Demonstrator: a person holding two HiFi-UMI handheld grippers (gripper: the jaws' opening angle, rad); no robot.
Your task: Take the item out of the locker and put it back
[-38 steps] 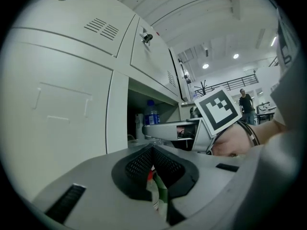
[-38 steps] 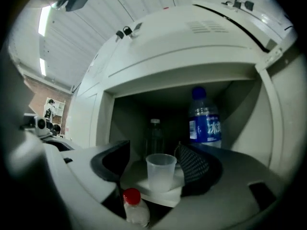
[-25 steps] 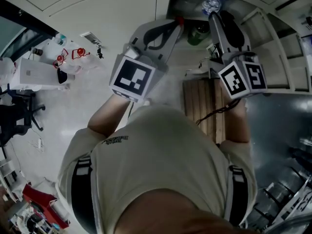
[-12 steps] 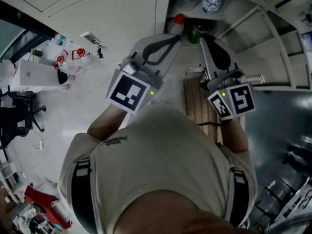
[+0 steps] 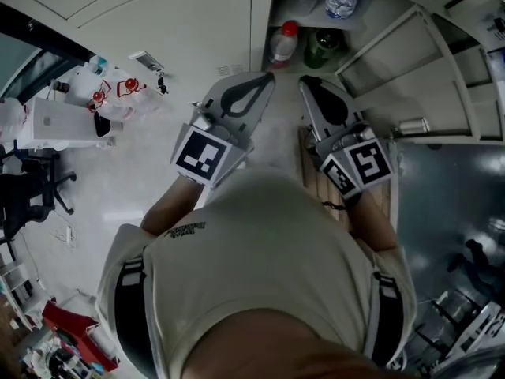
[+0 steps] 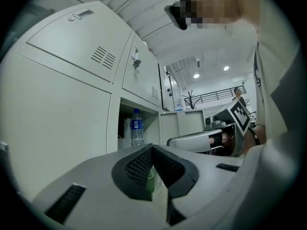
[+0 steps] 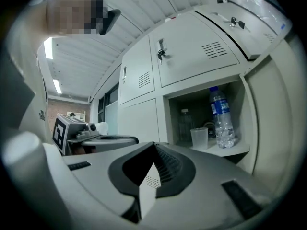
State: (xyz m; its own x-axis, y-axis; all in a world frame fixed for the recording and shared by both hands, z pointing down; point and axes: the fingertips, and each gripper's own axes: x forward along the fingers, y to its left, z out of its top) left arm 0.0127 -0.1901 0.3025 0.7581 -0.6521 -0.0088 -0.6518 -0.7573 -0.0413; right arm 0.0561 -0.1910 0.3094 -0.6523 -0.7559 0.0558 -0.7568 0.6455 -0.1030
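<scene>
1. Nearest the camera, the left claw (image 6: 152, 146) and the right claw (image 7: 154, 145) are both fully closed and grip nothing, poised before the open locker (image 7: 230, 151).
2. On its shelf, a clear cup (image 7: 199, 138) stands just beside the water bottle (image 7: 221, 116), likely the task's item. A careless reach could topple the light cup or nudge the bottle off the edge.
3. The bottle's blue label carries print too small to read.
</scene>
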